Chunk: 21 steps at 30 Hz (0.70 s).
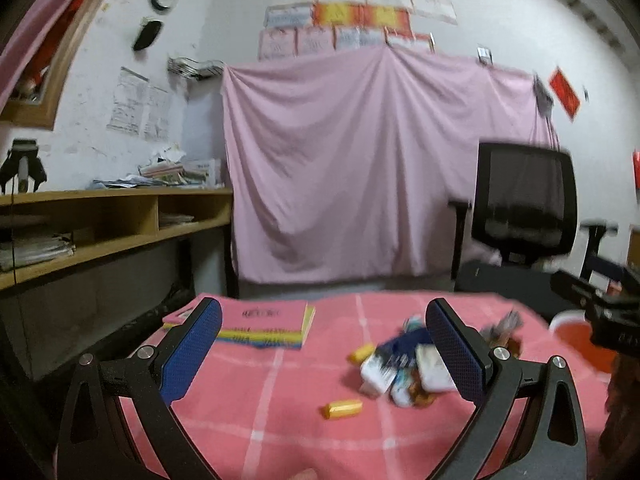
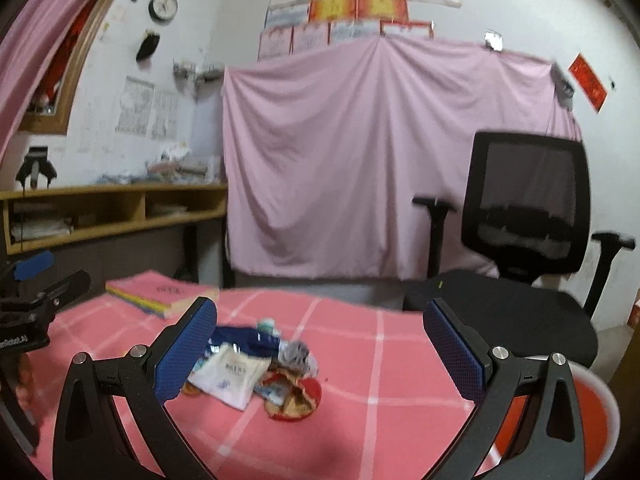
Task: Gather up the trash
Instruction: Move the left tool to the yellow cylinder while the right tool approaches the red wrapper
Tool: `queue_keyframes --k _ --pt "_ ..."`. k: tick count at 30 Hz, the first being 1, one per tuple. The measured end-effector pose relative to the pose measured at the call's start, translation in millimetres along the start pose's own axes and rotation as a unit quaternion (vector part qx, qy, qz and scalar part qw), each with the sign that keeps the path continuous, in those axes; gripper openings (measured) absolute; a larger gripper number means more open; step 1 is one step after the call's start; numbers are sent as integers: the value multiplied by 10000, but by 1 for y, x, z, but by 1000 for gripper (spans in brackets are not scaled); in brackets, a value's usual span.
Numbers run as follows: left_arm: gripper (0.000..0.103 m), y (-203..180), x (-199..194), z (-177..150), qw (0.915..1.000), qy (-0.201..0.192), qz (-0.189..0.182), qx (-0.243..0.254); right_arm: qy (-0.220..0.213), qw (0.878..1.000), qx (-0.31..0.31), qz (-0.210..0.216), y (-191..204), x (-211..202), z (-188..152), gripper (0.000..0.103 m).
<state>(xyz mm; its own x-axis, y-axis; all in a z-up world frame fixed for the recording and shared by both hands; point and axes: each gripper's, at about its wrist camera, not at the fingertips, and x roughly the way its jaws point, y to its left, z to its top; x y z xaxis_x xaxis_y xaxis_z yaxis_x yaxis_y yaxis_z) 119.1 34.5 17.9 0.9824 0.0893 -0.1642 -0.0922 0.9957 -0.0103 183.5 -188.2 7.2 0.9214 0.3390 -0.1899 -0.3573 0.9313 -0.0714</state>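
Both grippers, left (image 1: 324, 346) and right (image 2: 320, 344), hover with fingers spread wide, empty, above the pink checked tablecloth (image 1: 256, 408). A yellow cylindrical wrapper (image 1: 343, 409) lies pointing three o'clock; the crumpled wrapper heap (image 2: 256, 372) sits mid-table, open cloth around.

Pink white-checked tablecloth (image 1: 260, 392); yellow (seemingly foil) wrapper (image 1: 343, 408); blue fingers (image 2: 186, 350).
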Motion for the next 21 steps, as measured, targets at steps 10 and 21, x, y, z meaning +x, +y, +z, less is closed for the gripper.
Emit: queue_keyframes --k 10,21 --pt "99 6 59 -34 9847 1657 -224 -488 1327 9889 386 549 -13 42 -15 103" --pt "61 0 85 -52 9639 2557 -568 -478 2246 9692 693 731 -23 65 -29 68"
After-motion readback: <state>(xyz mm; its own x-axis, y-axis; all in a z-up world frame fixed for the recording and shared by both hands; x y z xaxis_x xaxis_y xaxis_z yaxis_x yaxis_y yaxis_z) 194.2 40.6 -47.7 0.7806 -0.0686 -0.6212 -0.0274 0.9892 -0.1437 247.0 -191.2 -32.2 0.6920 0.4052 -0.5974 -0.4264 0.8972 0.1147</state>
